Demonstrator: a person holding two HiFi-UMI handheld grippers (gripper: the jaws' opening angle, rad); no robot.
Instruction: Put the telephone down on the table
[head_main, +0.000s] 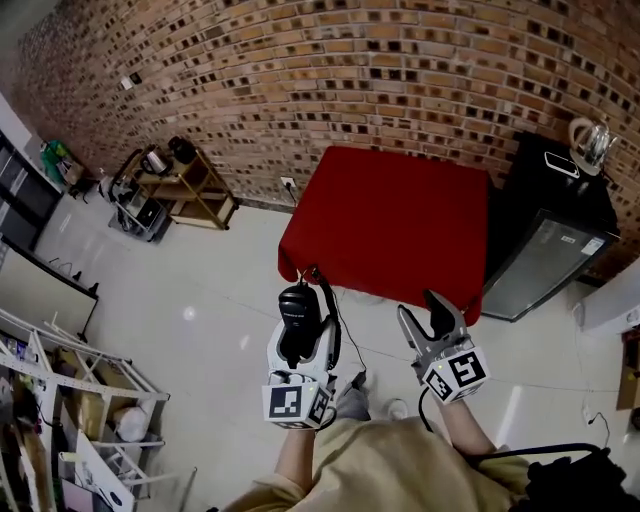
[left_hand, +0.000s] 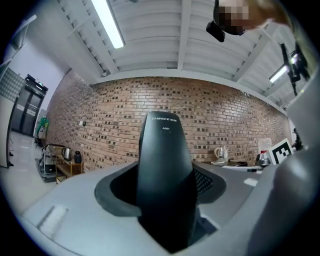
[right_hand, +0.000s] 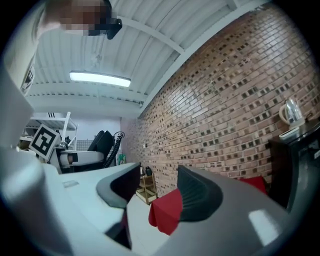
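Progress so far: pick-up done, set-down not yet. Clamps the black plastic telephone handset (head_main: 298, 318) upright in the left tongs (head_main: 303, 300), pads pressed on both its flanks, thin black cord (head_main: 337, 330) hanging below it. Holds it in the air over the pale tiled floor (head_main: 200, 300), near the front edge of the square counter draped in red cloth (head_main: 390, 225), but not above it and not touching it. Shows the right tongs (head_main: 424, 312) released, jaws apart with nothing between them, only a corner of the red cloth beyond.

Left to do, by judgement: reach over the red top, lower the telephone until it rests there, loosen the left tongs, draw back.

Count: one telephone, one cord, one red counter, two tongs. Beyond the task: one black cabinet (head_main: 550, 255) just right of the counter, with one clear kettle (head_main: 590, 142) on top; one wooden trolley (head_main: 185, 185) against the brick wall (head_main: 300, 80) at left; one white metal rack (head_main: 60, 400) at lower left.
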